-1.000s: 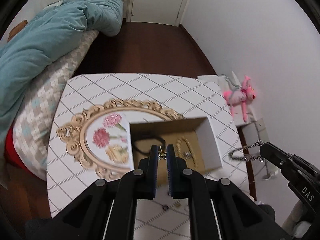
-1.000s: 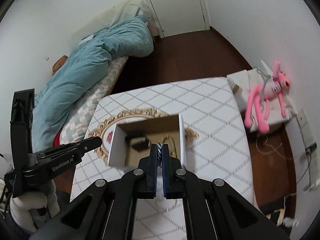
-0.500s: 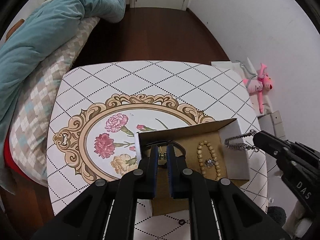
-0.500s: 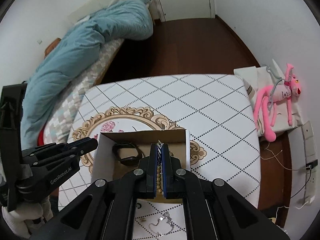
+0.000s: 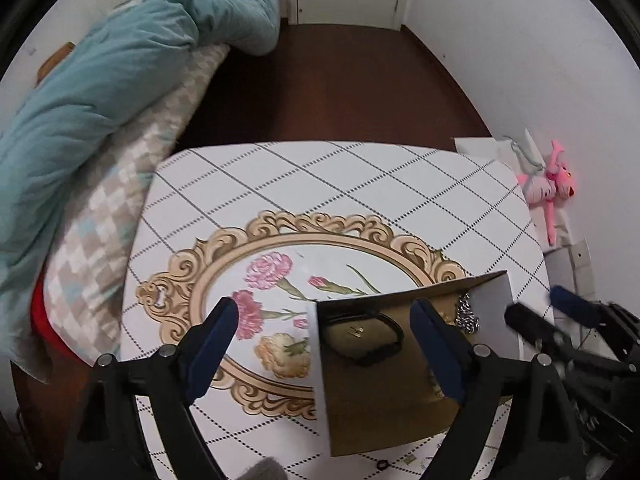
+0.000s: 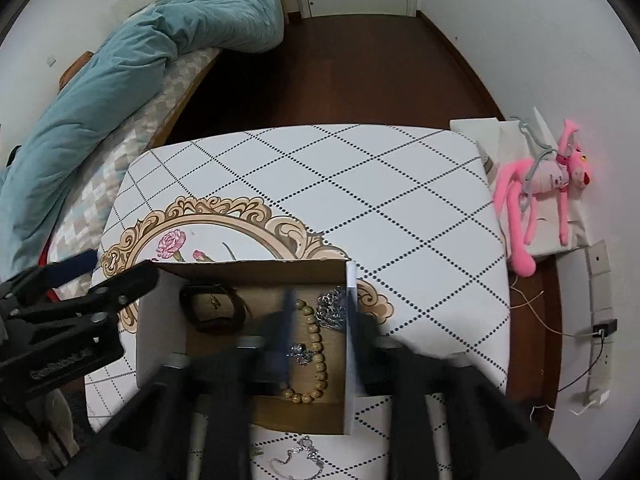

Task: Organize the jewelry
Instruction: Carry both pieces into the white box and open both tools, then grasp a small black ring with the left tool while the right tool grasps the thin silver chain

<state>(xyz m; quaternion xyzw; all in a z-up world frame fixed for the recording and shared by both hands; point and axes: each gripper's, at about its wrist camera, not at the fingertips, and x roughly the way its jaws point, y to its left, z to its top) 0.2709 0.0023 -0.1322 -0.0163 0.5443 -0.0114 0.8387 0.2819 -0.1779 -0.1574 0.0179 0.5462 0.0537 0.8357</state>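
Note:
An open cardboard box (image 6: 160,320) with white walls sits on the patterned table; it also shows in the left wrist view (image 5: 492,300). Inside lie a black band (image 6: 212,310) with a small gold earring (image 6: 212,300) in its loop, a wooden bead bracelet (image 6: 316,356) and a silver chain (image 6: 332,310). The chain (image 5: 466,314) and the earring (image 5: 354,331) show in the left wrist view too. My left gripper (image 5: 324,336) is open and empty above the box's left wall. My right gripper (image 6: 320,328) is open and blurred over the box, empty.
A thin silver chain (image 6: 296,454) and small loose pieces (image 5: 382,465) lie on the table in front of the box. A bed with a teal duvet (image 5: 100,80) stands left. A pink plush toy (image 6: 540,192) lies on a white box to the right.
Both grippers opened. The left one let the small gold earring fall into the box, and the right one dropped the silver chain into the box's right side. Both moved closer over the box.

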